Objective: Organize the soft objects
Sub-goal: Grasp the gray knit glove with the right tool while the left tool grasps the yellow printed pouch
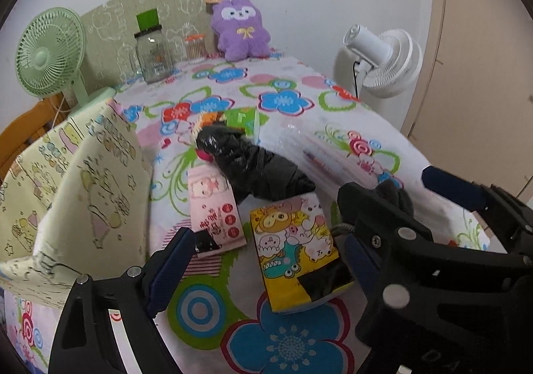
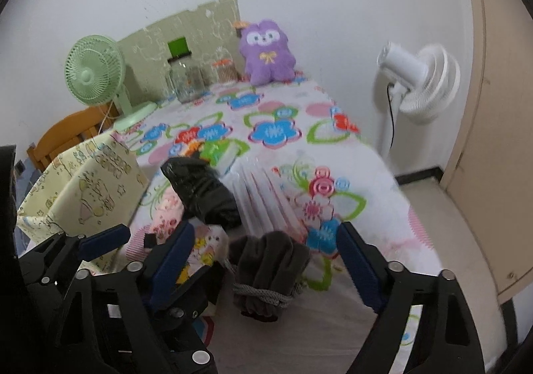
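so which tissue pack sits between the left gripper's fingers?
The yellow cartoon tissue pack; the pink tissue pack lies further left, beside the left finger.

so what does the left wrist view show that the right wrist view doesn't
Only the left wrist view shows the yellow cartoon tissue pack whole between the open left gripper. Only the right wrist view shows the rope-tied dark cloth bundle clearly between the open right gripper, plus the floor. Both show the purple plush, black bag and two fans.
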The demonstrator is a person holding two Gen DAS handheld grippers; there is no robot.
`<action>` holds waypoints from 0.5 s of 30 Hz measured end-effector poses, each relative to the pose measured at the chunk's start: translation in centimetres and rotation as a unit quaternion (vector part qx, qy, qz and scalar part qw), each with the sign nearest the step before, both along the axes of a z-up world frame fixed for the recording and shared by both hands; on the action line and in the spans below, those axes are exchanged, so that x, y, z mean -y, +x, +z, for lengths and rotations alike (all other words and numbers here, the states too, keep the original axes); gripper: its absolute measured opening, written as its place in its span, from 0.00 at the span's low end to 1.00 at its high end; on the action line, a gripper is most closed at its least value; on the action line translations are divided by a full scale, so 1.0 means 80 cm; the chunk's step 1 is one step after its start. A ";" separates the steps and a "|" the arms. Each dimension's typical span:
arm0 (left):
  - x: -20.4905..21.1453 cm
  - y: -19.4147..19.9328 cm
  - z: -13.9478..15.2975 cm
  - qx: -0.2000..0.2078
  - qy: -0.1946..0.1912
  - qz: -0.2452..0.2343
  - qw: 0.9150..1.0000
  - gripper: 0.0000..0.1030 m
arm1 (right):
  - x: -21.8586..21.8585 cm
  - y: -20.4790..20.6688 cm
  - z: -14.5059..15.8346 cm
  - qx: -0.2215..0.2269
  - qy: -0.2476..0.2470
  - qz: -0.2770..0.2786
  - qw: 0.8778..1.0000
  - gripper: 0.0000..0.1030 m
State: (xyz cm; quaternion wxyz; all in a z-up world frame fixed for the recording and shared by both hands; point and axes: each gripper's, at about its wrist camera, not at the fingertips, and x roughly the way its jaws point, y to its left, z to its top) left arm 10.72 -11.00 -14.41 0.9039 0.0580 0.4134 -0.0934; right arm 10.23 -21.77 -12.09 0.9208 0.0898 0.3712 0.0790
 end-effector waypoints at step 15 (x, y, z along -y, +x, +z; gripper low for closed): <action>0.010 0.012 -0.022 -0.029 0.010 -0.012 0.999 0.86 | -0.001 0.020 -0.036 -0.067 0.037 0.016 0.997 0.52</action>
